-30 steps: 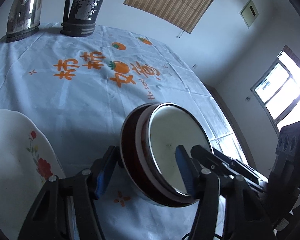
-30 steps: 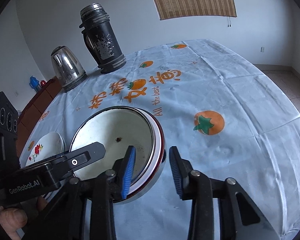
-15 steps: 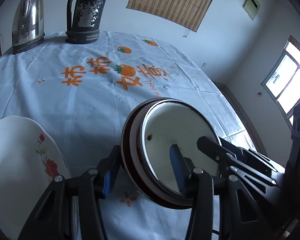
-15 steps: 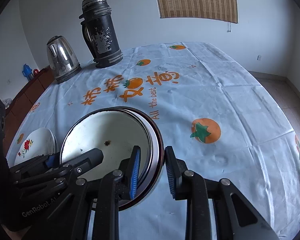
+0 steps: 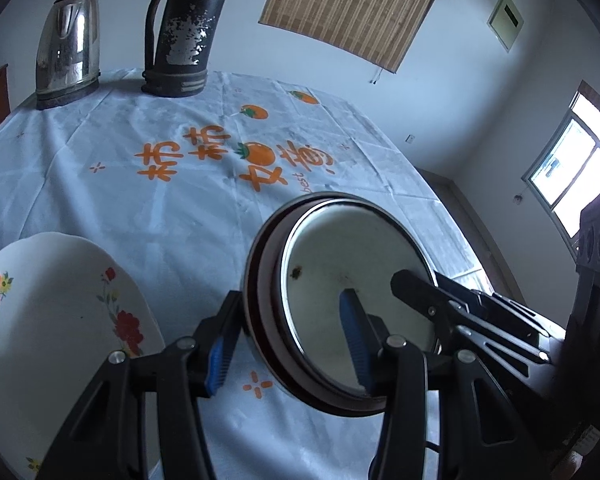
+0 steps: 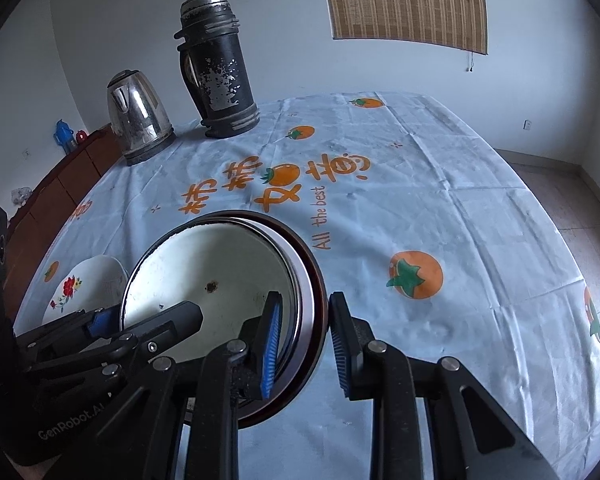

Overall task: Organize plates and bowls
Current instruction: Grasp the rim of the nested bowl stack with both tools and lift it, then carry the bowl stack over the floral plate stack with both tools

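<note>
A stack of enamel bowls point(image 5: 340, 280), white inside with a dark red outer bowl, is held tilted above the table; it also shows in the right wrist view point(image 6: 220, 280). My left gripper point(image 5: 286, 344) straddles the stack's near-left rim, one finger outside, one inside. My right gripper point(image 6: 304, 340) straddles the opposite rim the same way. Both grippers have narrowed onto the rim. A white plate with red flowers point(image 5: 60, 312) lies at the left, also seen in the right wrist view point(image 6: 88, 284).
A steel kettle point(image 5: 68, 64) and a tall black thermos point(image 5: 184, 36) stand at the table's far side. The tablecloth point(image 6: 420, 200) is white with orange fruit prints. A dark wooden cabinet point(image 6: 60, 184) stands beyond the table's left edge.
Both grippers have closed in on the bowl stack's rim and lifted it, tilting it. The cameras have risen a little above the table.
</note>
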The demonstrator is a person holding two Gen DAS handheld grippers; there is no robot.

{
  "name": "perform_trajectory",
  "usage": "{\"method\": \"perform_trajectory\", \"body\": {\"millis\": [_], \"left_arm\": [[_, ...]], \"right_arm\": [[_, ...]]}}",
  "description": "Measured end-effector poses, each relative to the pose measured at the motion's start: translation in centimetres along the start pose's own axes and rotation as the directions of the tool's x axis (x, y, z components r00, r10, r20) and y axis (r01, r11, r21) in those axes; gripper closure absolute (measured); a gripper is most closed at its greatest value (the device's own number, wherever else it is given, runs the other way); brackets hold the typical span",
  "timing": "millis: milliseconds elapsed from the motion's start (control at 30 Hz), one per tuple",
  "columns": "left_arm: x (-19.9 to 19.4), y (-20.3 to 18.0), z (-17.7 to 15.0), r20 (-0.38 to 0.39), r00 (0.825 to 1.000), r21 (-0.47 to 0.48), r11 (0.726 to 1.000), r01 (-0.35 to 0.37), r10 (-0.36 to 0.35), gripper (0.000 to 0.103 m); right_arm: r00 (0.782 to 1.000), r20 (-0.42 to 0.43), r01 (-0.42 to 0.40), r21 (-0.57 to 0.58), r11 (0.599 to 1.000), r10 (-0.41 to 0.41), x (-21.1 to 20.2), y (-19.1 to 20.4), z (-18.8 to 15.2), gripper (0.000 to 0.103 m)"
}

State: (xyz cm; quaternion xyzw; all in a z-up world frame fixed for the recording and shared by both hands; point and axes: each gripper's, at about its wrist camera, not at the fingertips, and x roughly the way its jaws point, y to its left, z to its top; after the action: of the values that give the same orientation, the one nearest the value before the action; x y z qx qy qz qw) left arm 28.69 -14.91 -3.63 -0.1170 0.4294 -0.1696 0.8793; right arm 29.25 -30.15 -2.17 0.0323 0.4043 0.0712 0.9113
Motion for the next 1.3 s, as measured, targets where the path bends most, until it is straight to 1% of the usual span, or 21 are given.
{"method": "perform_trajectory", "body": {"millis": [167, 300, 400, 633, 967, 1300], "left_arm": [[-1.5, 1.1, 0.2, 0.029, 0.999, -0.019, 1.000, -0.014, 0.015, 0.055], [-2.8, 2.1, 0.1, 0.049, 0.999, -0.041, 0.999, -0.023, 0.025, 0.055], [-3.5, 2.6, -0.2, 0.052, 0.998, -0.048, 0.998, -0.043, 0.046, 0.055], [-4.5, 3.6, -0.8, 0.049, 0.998, -0.076, 0.996, -0.039, 0.043, 0.055], [-7.4, 5.1, -1.3, 0.081, 0.994, -0.100, 0.993, -0.067, 0.075, 0.055], [-9.9, 7.2, -1.7, 0.105, 0.989, -0.124, 0.988, -0.088, 0.101, 0.055]], "right_arm": [[1.000, 0.002, -0.028, -0.026, 0.999, 0.028, -0.6, 1.4, 0.1, 0.077], [0.998, -0.005, -0.067, -0.036, 0.997, 0.066, -0.6, 2.4, 0.0, 0.077], [0.996, -0.008, -0.085, -0.047, 0.995, 0.085, -0.7, 3.2, -0.1, 0.078], [0.994, 0.002, -0.107, -0.073, 0.992, 0.107, -1.7, 4.6, -0.1, 0.080], [0.990, 0.008, -0.137, -0.132, 0.982, 0.139, -2.6, 7.3, 0.3, 0.080], [0.981, -0.028, -0.194, -0.171, 0.966, 0.192, -2.4, 10.0, 0.4, 0.081]]}}
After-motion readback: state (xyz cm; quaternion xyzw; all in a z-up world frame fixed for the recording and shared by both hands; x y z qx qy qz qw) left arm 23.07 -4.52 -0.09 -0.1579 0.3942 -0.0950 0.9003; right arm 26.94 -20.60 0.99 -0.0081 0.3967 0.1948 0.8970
